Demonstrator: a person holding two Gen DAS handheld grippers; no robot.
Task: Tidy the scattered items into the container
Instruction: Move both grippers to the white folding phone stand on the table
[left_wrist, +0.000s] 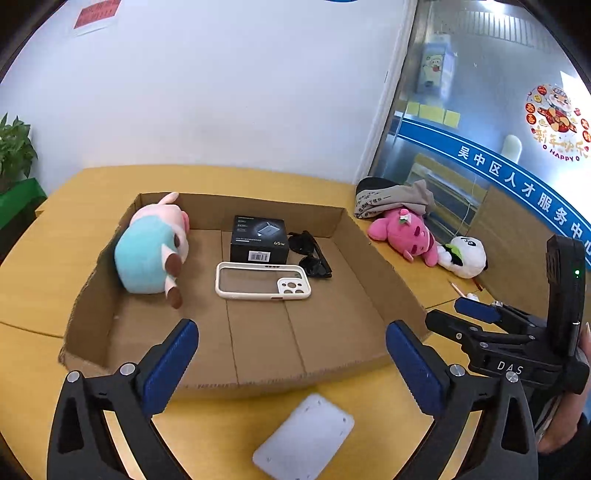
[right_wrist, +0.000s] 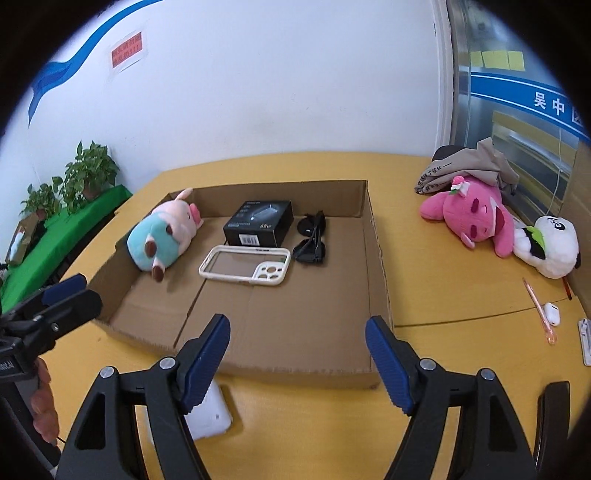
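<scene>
A shallow cardboard tray (left_wrist: 373, 273) (right_wrist: 376, 258) sits on the yellow table. In it lie a pink-and-teal plush pig (left_wrist: 149, 251) (right_wrist: 162, 232), a black charger box (left_wrist: 259, 240) (right_wrist: 258, 223), a white phone case (left_wrist: 262, 280) (right_wrist: 245, 266) and black sunglasses (left_wrist: 310, 254) (right_wrist: 312, 240). A white flat device (left_wrist: 303, 439) (right_wrist: 210, 417) lies on the table in front of the tray. My left gripper (left_wrist: 291, 365) is open above it. My right gripper (right_wrist: 297, 362) is open and empty at the tray's near edge; it also shows in the left wrist view (left_wrist: 465, 314).
At the right of the table lie a pink plush (left_wrist: 406, 234) (right_wrist: 476, 218), a panda plush (left_wrist: 463, 256) (right_wrist: 550, 247), grey cloth (right_wrist: 476, 162), a pink pen (right_wrist: 539, 310) and a white earbud case (right_wrist: 552, 313). Potted plants (right_wrist: 85, 177) stand at the left.
</scene>
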